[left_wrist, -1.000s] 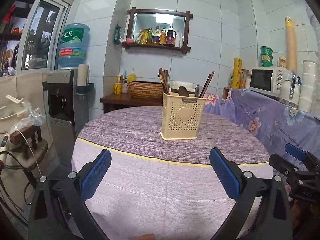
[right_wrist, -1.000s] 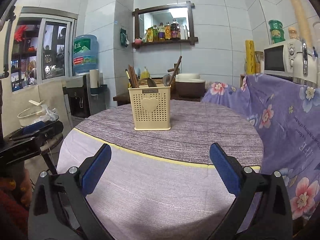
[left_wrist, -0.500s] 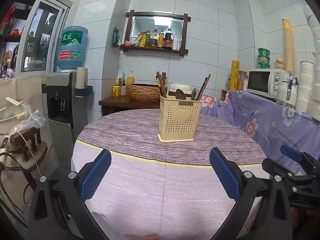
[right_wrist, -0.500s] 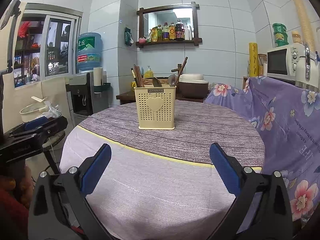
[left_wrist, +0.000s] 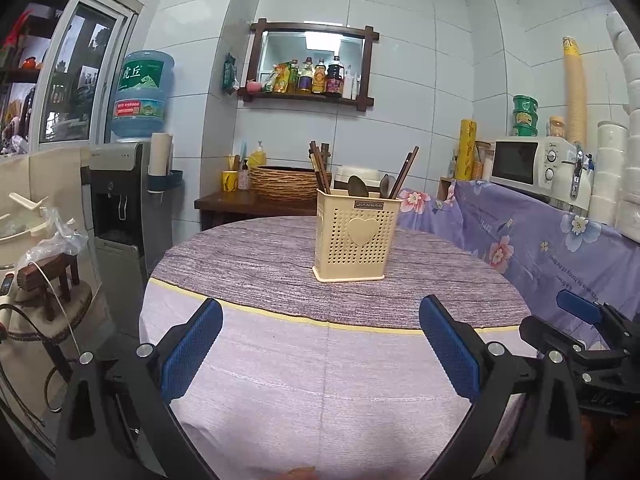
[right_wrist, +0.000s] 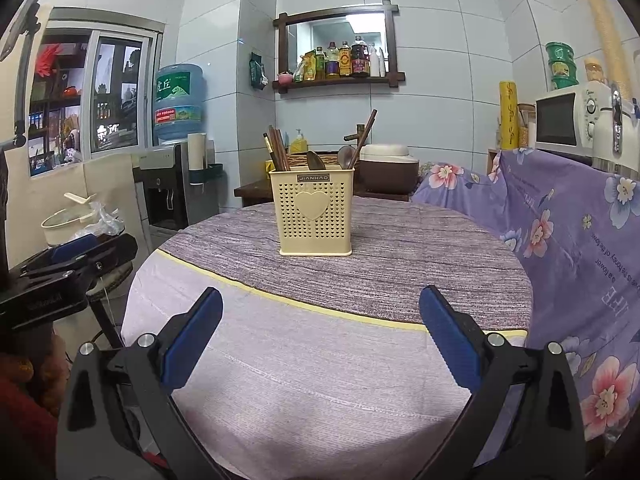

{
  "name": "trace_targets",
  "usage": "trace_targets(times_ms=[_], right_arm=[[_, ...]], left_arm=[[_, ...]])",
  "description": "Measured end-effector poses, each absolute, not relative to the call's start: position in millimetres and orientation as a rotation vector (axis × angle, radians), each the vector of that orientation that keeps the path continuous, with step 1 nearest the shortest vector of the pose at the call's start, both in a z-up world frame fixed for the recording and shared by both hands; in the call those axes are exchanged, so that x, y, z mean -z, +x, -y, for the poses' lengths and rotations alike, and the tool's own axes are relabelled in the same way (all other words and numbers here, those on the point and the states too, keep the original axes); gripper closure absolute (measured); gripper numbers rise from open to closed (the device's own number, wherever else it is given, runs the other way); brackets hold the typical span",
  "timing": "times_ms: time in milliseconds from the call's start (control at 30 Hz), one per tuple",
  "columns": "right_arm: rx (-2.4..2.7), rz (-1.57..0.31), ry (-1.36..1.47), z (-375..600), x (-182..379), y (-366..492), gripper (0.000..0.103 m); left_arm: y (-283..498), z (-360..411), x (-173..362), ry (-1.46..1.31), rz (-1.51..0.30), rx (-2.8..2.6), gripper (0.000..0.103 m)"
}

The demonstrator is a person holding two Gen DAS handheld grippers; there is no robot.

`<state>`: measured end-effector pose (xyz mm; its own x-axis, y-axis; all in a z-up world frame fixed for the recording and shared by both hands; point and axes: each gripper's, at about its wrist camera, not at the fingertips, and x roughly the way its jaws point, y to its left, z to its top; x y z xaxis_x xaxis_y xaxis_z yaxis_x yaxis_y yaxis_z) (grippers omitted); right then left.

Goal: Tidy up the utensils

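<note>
White-tiled kitchen, round cloth-covered worktop [left_wrist: 304,380] with a cream utensil caddy [left_wrist: 356,234] mid-table holding chopsticks [left_wrist: 319,166] and spoons [left_wrist: 357,187] – both hand-held grippers, left [left_wrist: 320,344] and right [right_wrist: 320,340], gape empty; each should approach slowly and pinch one handle.

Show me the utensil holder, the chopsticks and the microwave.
Utensil holder [right_wrist: 315,216]: right wrist view, on the heart on its front wall.
Chopsticks [right_wrist: 277,152]: right wrist view, on the bundle above the holder's left corner.
Microwave [left_wrist: 520,161]: left wrist view, on its dark door.
</note>
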<state>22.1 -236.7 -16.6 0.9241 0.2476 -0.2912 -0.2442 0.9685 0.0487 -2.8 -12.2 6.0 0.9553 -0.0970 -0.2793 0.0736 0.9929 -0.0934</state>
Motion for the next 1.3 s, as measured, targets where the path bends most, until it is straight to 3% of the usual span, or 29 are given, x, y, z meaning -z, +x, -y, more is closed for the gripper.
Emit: trace_targets(times_ms=[1300], right_arm=[[-0.256,-0.307,0.017,237.7,18.4,22.7,0.006]], left_arm=[[-3.9,17.9,-6.2,-0.059,-0.282,0.096,0.005]])
